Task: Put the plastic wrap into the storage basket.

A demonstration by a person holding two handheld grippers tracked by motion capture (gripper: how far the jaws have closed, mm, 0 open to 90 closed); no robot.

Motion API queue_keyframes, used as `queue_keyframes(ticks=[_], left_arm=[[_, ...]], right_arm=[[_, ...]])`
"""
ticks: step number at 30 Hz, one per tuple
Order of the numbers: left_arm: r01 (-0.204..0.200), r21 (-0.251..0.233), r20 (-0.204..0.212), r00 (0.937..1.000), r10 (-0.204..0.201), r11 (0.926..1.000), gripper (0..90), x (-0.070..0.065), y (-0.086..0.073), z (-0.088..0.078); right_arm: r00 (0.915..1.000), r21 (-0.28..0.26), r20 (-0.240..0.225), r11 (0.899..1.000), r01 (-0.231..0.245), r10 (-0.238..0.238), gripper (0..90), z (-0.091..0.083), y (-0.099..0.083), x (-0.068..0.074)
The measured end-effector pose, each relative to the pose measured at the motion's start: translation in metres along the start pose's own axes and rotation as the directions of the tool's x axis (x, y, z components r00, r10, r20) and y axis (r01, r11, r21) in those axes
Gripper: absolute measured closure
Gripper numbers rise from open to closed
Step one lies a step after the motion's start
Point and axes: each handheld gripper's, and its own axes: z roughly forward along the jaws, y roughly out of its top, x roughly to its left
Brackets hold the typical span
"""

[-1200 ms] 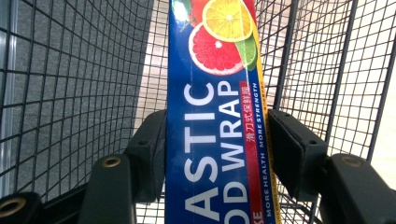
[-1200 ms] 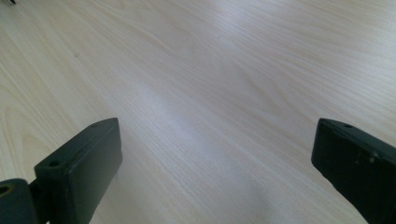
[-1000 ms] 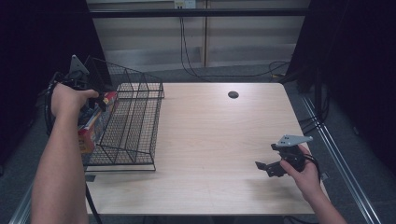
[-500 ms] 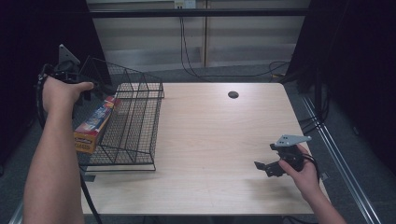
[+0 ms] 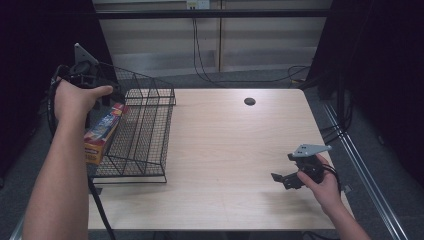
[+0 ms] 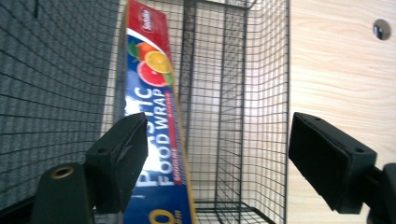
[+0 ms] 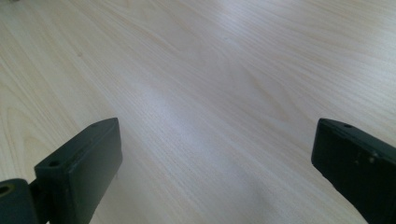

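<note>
Pale wood table (image 5: 225, 150) under dark curtains, and at the left edge the left tongs (image 6: 215, 158) hover above the wire basket (image 5: 145, 125), jaws just opened wide, nothing pinched between them. Below them the plastic food wrap box (image 6: 154, 116) leans against the basket's mesh wall, free of both pads. Across the bare tabletop, near the front right corner, the right tongs (image 5: 285, 180) sit low over the wood, released and gripping nothing.
</note>
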Motion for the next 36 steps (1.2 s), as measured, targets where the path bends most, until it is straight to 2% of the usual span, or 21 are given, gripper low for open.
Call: queue_keyframes(ticks=[9, 10, 15, 18, 20, 25, 36], left_arm=[[-0.04, -0.018, 0.041, 0.9983, 0.041, 0.999, 17.7, -0.016, -0.007, 0.001], [-0.033, -0.03, 0.041, 0.9986, 0.034, 0.999, 17.7, -0.018, -0.008, 0.001], [-0.055, -0.048, 0.06, 0.9965, 0.058, 0.9973, 17.0, -0.024, -0.011, 0.003], [-0.066, -0.049, 0.075, 0.9947, 0.069, 0.9967, 16.5, -0.027, -0.013, 0.004], [-0.078, -0.042, 0.069, 0.9943, 0.081, 0.9961, 16.2, -0.029, -0.015, 0.007], [-0.111, -0.039, 0.093, 0.9891, 0.114, 0.9931, 15.5, -0.038, -0.019, 0.012], [-0.156, -0.033, 0.114, 0.9806, 0.159, 0.9872, 14.8, -0.054, -0.026, 0.022]], right_arm=[[1.0, -0.004, 0.007, 1.0, 0.0, 0.0, 1.7, -0.002, -0.001, 0.0], [1.0, -0.004, 0.007, 1.0, 0.0, 0.0, 1.7, -0.002, -0.001, 0.0], [1.0, -0.004, 0.0, 1.0, 0.002, -0.002, 1.7, -0.001, -0.001, 0.0], [1.0, -0.003, 0.0, 1.0, 0.0, 0.0, 1.7, -0.001, 0.0, 0.0], [1.0, -0.004, 0.002, 1.0, -0.001, 0.001, 1.7, -0.002, 0.0, 0.0], [1.0, -0.001, 0.002, 1.0, 0.008, -0.008, 1.7, -0.001, 0.0, 0.001], [0.9999, -0.004, -0.002, 1.0, 0.01, -0.01, 1.7, -0.002, 0.0, 0.001]])
